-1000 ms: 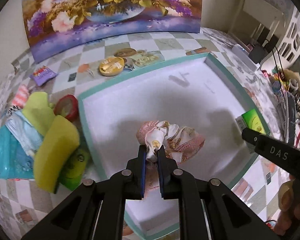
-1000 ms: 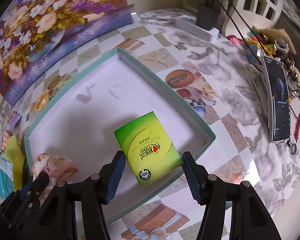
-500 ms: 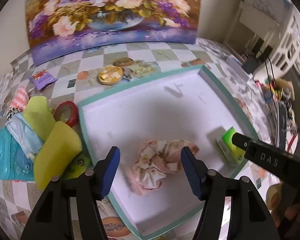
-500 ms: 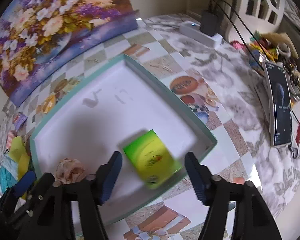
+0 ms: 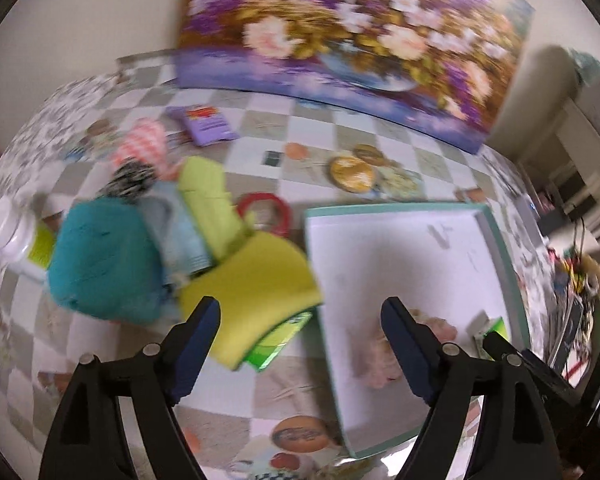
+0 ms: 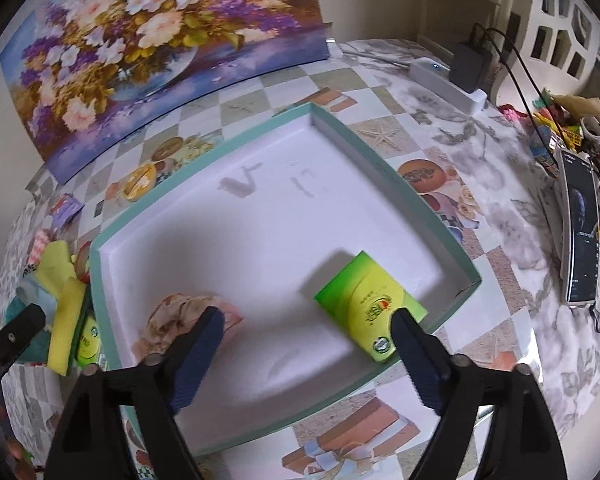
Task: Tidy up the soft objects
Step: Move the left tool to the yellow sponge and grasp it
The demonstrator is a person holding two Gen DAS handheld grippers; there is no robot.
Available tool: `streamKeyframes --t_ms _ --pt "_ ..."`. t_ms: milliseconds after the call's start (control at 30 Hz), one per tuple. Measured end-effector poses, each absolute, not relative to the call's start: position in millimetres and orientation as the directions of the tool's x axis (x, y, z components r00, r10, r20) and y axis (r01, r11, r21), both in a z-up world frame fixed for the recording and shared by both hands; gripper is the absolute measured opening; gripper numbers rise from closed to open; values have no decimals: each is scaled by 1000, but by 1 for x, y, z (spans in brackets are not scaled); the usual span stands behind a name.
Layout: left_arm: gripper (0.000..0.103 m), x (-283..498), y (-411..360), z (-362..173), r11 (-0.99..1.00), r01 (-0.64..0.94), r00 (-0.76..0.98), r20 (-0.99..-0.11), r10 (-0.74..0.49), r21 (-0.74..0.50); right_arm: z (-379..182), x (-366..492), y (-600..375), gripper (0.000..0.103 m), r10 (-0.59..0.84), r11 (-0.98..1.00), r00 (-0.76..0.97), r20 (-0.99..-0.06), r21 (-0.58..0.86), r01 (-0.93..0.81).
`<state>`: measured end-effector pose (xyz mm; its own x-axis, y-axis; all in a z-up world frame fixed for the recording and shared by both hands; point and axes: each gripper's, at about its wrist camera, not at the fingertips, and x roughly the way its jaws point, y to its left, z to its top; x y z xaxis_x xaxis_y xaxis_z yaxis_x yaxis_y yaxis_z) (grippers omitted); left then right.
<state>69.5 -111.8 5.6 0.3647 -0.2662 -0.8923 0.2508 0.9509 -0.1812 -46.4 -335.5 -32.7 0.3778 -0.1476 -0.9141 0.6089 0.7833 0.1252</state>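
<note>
1. Green tissue pack (image 6: 370,306) now lies flat inside the white tray (image 6: 260,216), near its right front corner; a second ago it sat between our right gripper's (image 6: 304,332) fingers, which are now spread wide and empty.
2. Floral cloth (image 6: 184,314) rests on the tray floor near the left front corner. Our left gripper (image 5: 300,328) pinched it a second ago; its jaws now stand wide apart and hold nothing.
3. Our left gripper has swung off the tray toward the pile on the tablecloth beside the tray's left edge: a yellow sponge (image 5: 256,284), a teal cloth (image 5: 104,256), a lime cloth (image 5: 208,200) and a pale blue one (image 5: 176,232). This view is blurred by motion.
4. We judge two soft items placed, with the pile still to move; the sponge looks the nearest candidate for the next grasp.
</note>
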Motion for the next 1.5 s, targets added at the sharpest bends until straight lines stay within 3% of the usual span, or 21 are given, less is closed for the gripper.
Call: streamKeyframes --t_ms 233,367,700,1033,1100,1167,1300,1367,1433,1500 --pt "84 75 -80 5 965 166 355 -901 -249 -201 -19 -40 -307 103 -132 826 421 -897 136 548" --pt "95 78 -68 3 959 143 351 -894 -278 -243 -15 -36 -289 103 -107 846 441 -891 151 512" --pt "95 79 -48 -3 966 113 322 -911 -257 -233 -24 -14 -244 103 11 875 456 -890 230 426" --pt "95 79 -53 -27 963 99 230 -935 -269 -252 -28 -11 -234 103 -18 897 427 -904 174 407" --pt "92 79 -57 -31 966 109 233 -939 -252 -232 -28 -12 -234 103 -19 896 427 -904 174 407" --pt "77 80 -59 -35 970 114 236 -942 -238 -216 -28 -12 -235 103 -20 896 425 -905 172 408" --pt "66 82 -60 -41 972 115 235 -945 -227 -205 -28 -12 -236 103 -22 895 428 -903 173 410" --pt "49 83 -59 -43 969 117 233 -943 -238 -215 -27 -12 -236 103 -22 896 430 -903 173 409" --pt "38 83 -59 -44 966 117 227 -941 -253 -231 -27 -12 -236 103 -23 897 431 -902 172 407" --pt "35 83 -59 -43 963 121 226 -938 -262 -240 -27 -12 -236 103 -23 898 430 -903 170 405"
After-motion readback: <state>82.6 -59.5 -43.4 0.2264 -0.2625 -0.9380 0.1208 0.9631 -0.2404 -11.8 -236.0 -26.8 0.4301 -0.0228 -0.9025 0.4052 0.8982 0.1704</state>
